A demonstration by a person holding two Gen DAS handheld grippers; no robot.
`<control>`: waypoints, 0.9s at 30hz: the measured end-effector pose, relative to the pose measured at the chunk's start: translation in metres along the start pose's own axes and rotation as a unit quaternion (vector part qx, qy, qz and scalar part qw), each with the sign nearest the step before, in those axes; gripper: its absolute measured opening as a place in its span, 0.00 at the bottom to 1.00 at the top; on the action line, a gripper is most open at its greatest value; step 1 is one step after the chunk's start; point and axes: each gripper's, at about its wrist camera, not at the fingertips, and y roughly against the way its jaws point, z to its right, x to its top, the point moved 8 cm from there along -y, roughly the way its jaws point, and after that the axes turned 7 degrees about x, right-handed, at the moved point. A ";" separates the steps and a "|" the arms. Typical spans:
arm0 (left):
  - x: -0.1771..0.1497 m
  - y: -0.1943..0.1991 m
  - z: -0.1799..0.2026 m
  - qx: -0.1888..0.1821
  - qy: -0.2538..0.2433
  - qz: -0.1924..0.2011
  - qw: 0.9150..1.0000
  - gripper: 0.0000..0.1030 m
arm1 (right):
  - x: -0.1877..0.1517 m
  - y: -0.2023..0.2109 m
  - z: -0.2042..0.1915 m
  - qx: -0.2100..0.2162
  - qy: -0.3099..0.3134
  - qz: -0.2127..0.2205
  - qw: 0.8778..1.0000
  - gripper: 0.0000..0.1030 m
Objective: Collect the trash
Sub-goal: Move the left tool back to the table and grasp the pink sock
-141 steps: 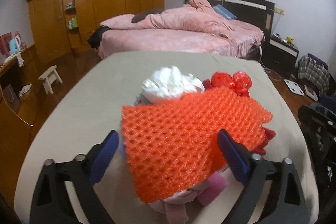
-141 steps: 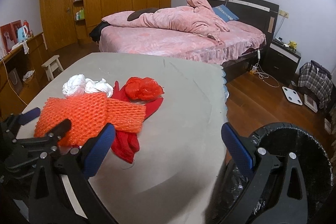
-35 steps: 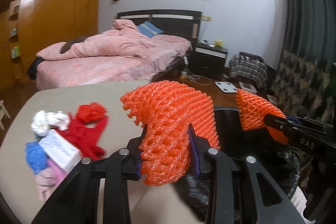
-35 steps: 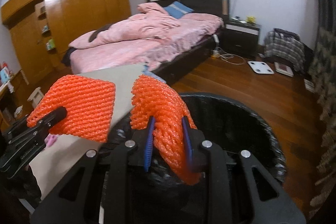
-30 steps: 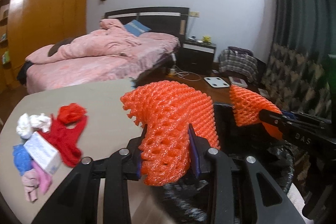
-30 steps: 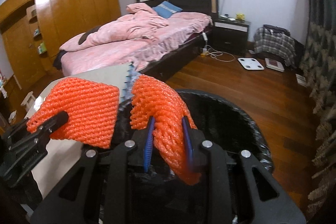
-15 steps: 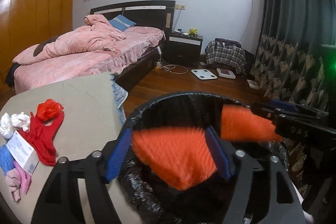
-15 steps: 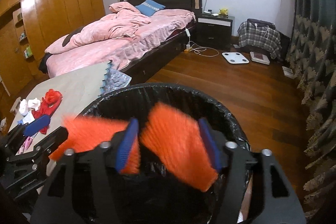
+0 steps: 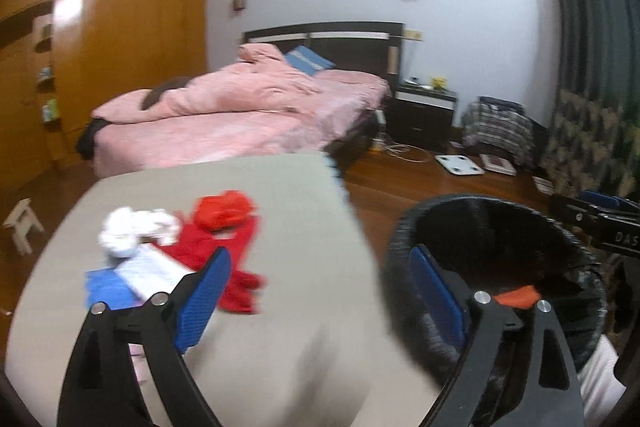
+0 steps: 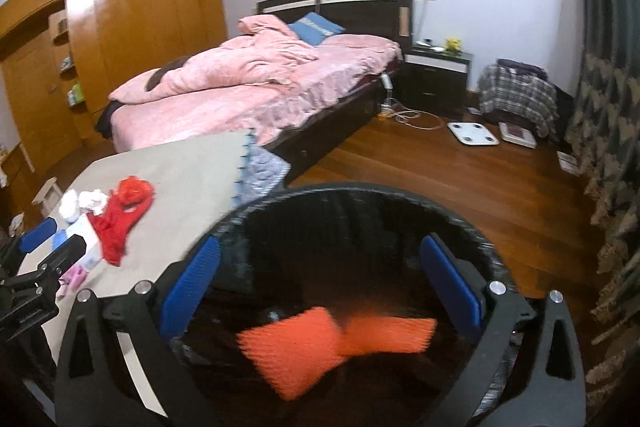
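Note:
The orange foam net [image 10: 332, 343] lies loose inside the black-lined bin [image 10: 360, 189]. My right gripper [image 10: 320, 247] hovers over the bin mouth, its jaws opening wide, with the net well below the pads. My left gripper [image 9: 320, 263] straddles the table edge and the bin [image 9: 480, 203], jaws opening, nothing between them; only a sliver of the orange net [image 9: 518, 295] shows there. On the beige table [image 9: 280, 347] lie white crumpled tissue [image 9: 132, 231], a red cloth [image 9: 224, 259], a red crumpled bag [image 9: 224, 209], a white box [image 9: 154, 269] and a blue scrap [image 9: 106, 287].
A pink bed [image 10: 248, 87] stands beyond the table, with a dark nightstand [image 10: 436, 75] beside it. A white scale [image 10: 472, 133] and cables lie on the wooden floor. A patterned curtain [image 10: 608, 147] hangs at the right. A small stool [image 9: 22, 223] stands far left.
Both grippers have opened and let go of the orange net, which has dropped into the bin. The left gripper has swung left, towards the table.

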 end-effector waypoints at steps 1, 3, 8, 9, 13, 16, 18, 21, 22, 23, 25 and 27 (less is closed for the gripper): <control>-0.002 0.002 -0.013 0.013 0.005 0.000 1.000 0.86 | 0.001 -0.002 -0.009 0.007 0.002 0.000 1.000 0.95; -0.006 0.003 -0.034 0.034 0.015 -0.002 0.999 0.86 | 0.003 -0.011 -0.031 0.027 0.007 -0.002 1.000 0.95; -0.022 0.002 -0.090 0.092 0.042 -0.016 0.995 0.86 | 0.005 -0.033 -0.088 0.070 0.035 -0.007 0.997 0.95; -0.025 0.002 -0.096 0.099 0.046 -0.020 0.994 0.86 | 0.005 -0.037 -0.100 0.078 0.043 -0.007 0.996 0.95; -0.043 -0.003 -0.126 0.130 0.073 -0.043 0.988 0.85 | 0.001 -0.051 -0.141 0.103 0.067 -0.011 0.992 0.95; -0.060 -0.010 -0.136 0.139 0.087 -0.064 0.984 0.81 | -0.005 -0.061 -0.164 0.118 0.079 -0.015 0.990 0.95; -0.069 -0.012 -0.140 0.142 0.088 -0.071 0.983 0.80 | -0.010 -0.069 -0.176 0.127 0.086 -0.020 0.988 0.95; -0.080 -0.019 -0.143 0.142 0.093 -0.087 0.982 0.78 | -0.018 -0.080 -0.189 0.136 0.094 -0.027 0.986 0.95; -0.083 -0.022 -0.145 0.141 0.096 -0.093 0.981 0.77 | -0.020 -0.083 -0.193 0.139 0.096 -0.029 0.985 0.95; -0.085 -0.024 -0.145 0.140 0.099 -0.099 0.980 0.75 | -0.023 -0.085 -0.196 0.140 0.097 -0.032 0.985 0.95; -0.088 -0.030 -0.146 0.137 0.106 -0.111 0.979 0.71 | -0.025 -0.091 -0.201 0.144 0.099 -0.037 0.984 0.95; -0.091 -0.033 -0.146 0.134 0.108 -0.118 0.978 0.69 | -0.027 -0.096 -0.206 0.147 0.100 -0.040 0.983 0.95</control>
